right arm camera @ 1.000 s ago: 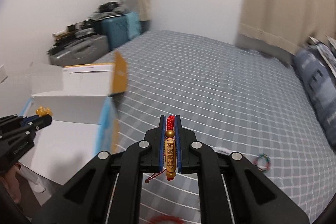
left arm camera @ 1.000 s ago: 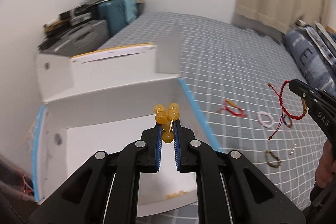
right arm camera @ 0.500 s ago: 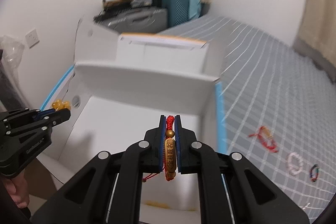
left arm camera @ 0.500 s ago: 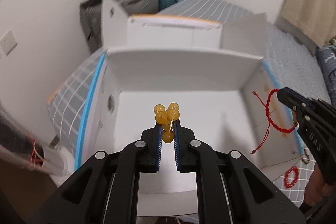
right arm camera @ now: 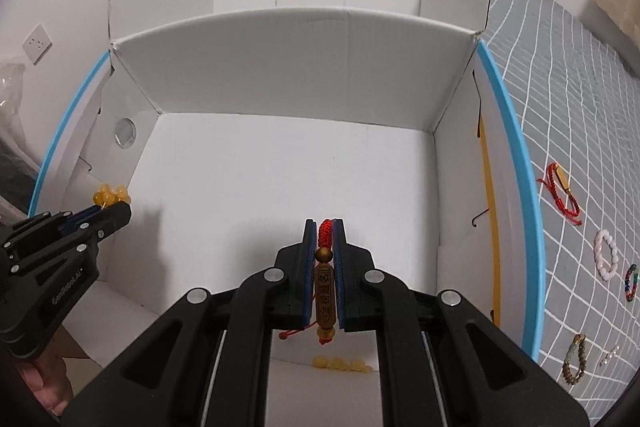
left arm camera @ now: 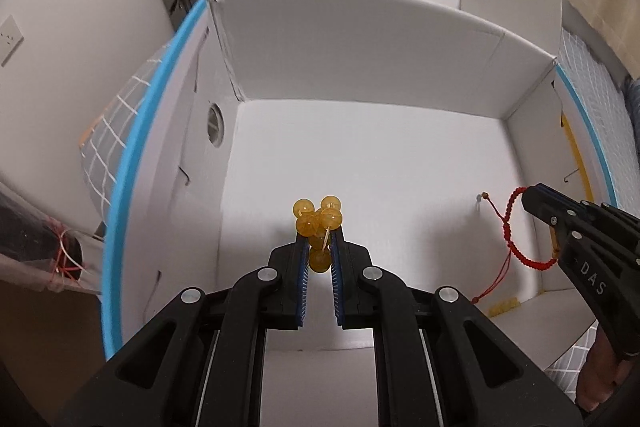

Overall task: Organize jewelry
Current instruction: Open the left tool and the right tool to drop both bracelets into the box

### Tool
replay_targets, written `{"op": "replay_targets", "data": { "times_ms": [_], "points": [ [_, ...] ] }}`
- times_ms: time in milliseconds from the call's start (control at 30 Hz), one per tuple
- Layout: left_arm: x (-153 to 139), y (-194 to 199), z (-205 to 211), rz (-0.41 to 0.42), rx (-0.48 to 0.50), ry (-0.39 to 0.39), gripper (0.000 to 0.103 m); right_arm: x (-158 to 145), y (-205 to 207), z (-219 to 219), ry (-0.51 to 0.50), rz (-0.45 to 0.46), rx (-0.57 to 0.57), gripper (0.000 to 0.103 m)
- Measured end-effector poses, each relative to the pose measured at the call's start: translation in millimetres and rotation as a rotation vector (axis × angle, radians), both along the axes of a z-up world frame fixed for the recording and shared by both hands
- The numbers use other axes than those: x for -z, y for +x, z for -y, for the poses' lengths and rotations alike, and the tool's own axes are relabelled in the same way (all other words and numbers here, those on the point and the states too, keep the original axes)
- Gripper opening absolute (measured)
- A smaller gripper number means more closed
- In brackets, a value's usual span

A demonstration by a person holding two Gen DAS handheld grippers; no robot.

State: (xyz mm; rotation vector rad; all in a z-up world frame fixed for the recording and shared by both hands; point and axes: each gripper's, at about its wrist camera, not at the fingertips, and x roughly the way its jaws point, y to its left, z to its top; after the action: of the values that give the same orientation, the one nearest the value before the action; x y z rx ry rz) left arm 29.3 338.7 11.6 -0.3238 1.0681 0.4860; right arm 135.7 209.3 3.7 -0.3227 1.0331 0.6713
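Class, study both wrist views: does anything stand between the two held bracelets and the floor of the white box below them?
Nothing visible does. The left hand-held gripper holds the yellow bead bracelet and the right hand-held gripper holds the red cord bracelet over the open white box; its flaps stand open.

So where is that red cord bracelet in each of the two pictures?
Left wrist view: the red cord bracelet hangs at the right edge, pinched by the right tool, over the white box.
Right wrist view: it sits at bottom centre, clamped in the right tool, its gold tube charm lying between the two fingers.
Shared landmark: the white box with the blue rim, whose round side hole shows in both views.
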Motion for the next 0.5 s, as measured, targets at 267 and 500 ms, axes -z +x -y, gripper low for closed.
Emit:
{"op": "replay_targets", "data": {
  "times_ms": [267, 500],
  "points": [
    [4, -4, 4, -0.013, 0.008, 0.008, 0.018, 5, -1, -3, -0.016, -0.004, -0.014, 0.027],
    [-12, -9, 6, 0.033, -0.003, 0.049, 0.068, -18, -8, 5, 0.018, 0.076, -0.005, 0.074]
  ]
}}
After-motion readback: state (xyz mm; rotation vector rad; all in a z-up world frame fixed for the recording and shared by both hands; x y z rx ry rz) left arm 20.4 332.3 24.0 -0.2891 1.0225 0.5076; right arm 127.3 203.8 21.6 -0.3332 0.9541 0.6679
